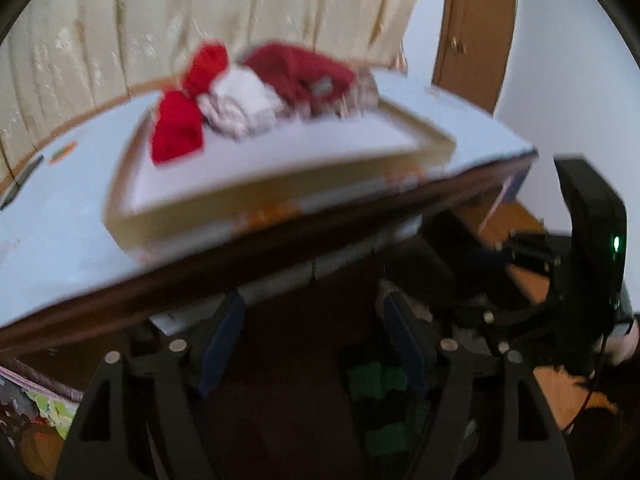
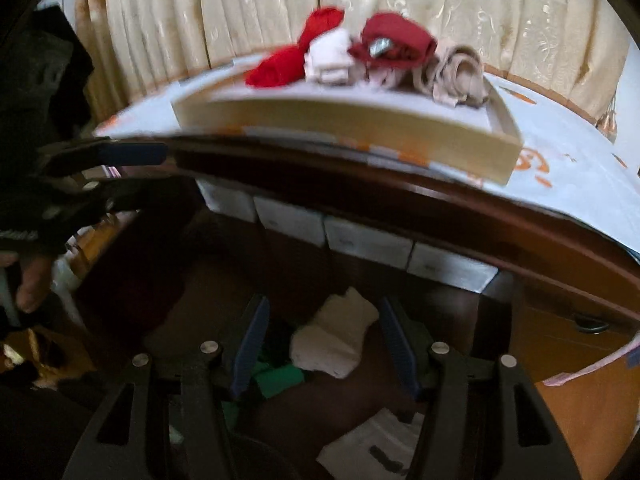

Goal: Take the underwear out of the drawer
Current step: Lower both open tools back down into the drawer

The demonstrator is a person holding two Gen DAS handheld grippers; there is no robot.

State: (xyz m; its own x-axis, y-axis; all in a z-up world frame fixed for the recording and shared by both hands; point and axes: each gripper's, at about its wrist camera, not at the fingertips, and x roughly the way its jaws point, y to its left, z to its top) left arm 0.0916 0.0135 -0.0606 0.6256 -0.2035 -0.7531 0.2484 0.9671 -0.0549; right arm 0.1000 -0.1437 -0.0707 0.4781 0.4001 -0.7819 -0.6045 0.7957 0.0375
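Observation:
Below the table edge lies a dark open drawer [image 2: 168,280] with a white garment [image 2: 332,344] and green cloth [image 2: 280,380] inside. My right gripper [image 2: 324,308] points down into it, open. The white garment shows between its blue pads [image 2: 250,344], which do not press on it. My left gripper [image 1: 312,300] is open over the dark drawer, green cloth [image 1: 376,384] below it, nothing between its fingers. Each view catches the other tool: the right gripper [image 1: 588,260] at the right edge, the left gripper [image 2: 132,154] at the left. A tray [image 2: 344,120] on the table holds folded red, white and beige underwear [image 2: 280,66].
The table top [image 1: 60,240] has a pale printed cover and a dark wooden front edge [image 2: 480,208] overhanging the drawer. White boxes [image 2: 364,240] line the drawer's back. Cream curtains [image 2: 240,12] hang behind. A hand [image 2: 32,284] holds the left tool.

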